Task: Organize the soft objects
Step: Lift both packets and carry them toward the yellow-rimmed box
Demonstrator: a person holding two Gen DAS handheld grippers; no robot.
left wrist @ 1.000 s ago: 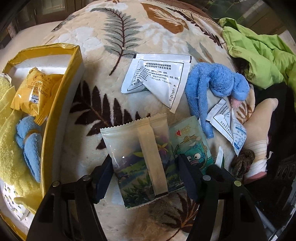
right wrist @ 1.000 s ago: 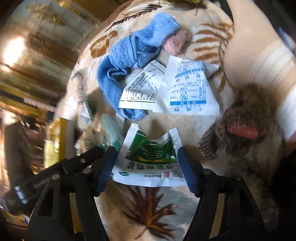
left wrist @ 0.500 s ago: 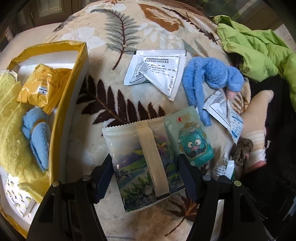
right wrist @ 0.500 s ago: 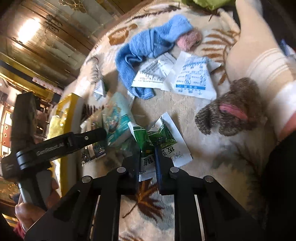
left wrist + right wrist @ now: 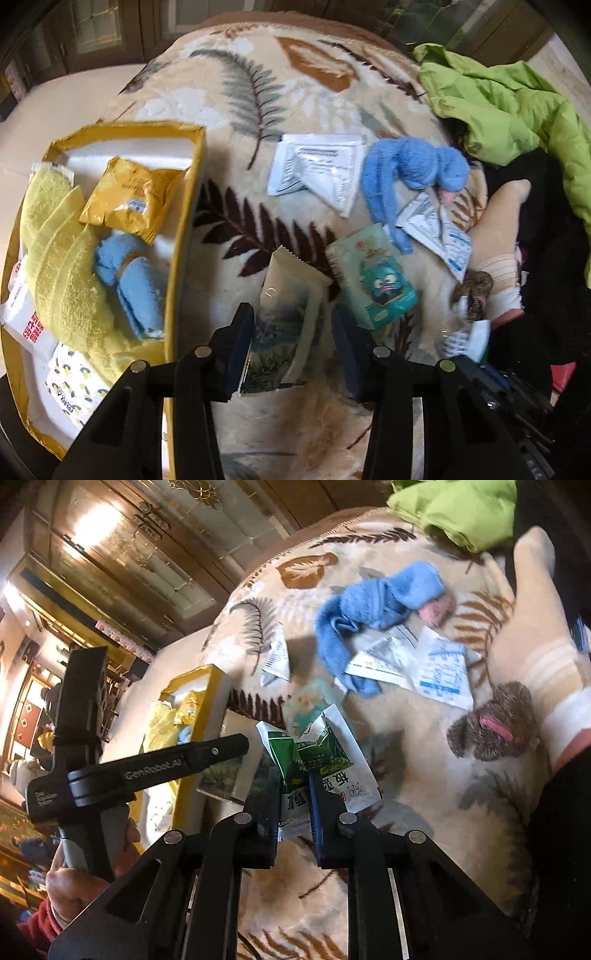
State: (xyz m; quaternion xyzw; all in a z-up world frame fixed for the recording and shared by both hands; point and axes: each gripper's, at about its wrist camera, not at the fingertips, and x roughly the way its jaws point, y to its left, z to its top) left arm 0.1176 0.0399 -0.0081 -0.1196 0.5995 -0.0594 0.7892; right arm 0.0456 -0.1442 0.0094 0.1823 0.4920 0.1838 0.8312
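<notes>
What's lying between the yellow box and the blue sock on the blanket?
In the left wrist view, a white sachet lies on the blanket between the yellow box and the blue sock, a bare stretch on the box's side.
</notes>
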